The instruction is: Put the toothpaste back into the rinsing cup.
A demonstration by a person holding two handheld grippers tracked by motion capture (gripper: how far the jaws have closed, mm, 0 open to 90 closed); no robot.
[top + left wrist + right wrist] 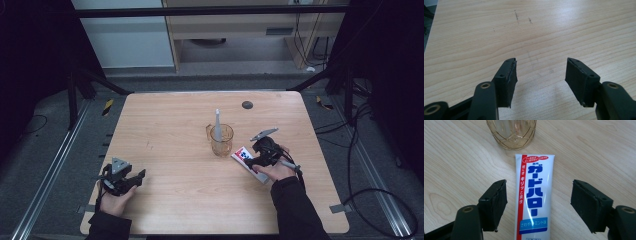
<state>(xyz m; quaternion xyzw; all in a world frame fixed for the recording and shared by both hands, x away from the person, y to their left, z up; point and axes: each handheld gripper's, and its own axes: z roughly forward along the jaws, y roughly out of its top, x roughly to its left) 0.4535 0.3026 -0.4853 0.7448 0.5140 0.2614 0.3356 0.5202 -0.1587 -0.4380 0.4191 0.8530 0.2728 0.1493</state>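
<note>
My right gripper (257, 152) hangs over the toothpaste tube (534, 195), its fingers (492, 205) spread wide with the tube lying flat between them, touched by neither. In the right gripper view the tube's long axis runs straight away from me, its flat crimped end pointing at the amber cup (511, 132) just beyond it, a small gap of bare wood between the two. The tube is white with a red stripe along one edge and blue lettering down its length. From the high view the tube (242, 156) lies slanted on the counter (175, 200), just right of the cup (221, 140), which stands upright near the middle with a grey toothbrush (218, 122) sticking up out of it.

My left gripper (131, 180) rests low near the front left corner, well apart from everything, its fingers (509, 82) wide with nothing between them but pale wood grain.

The counter is light wood with rounded corners and a small dark disc (247, 105) near its far edge. Around it are grey floor, black frame bars, loose cables at the right, and a pale cabinet behind.
</note>
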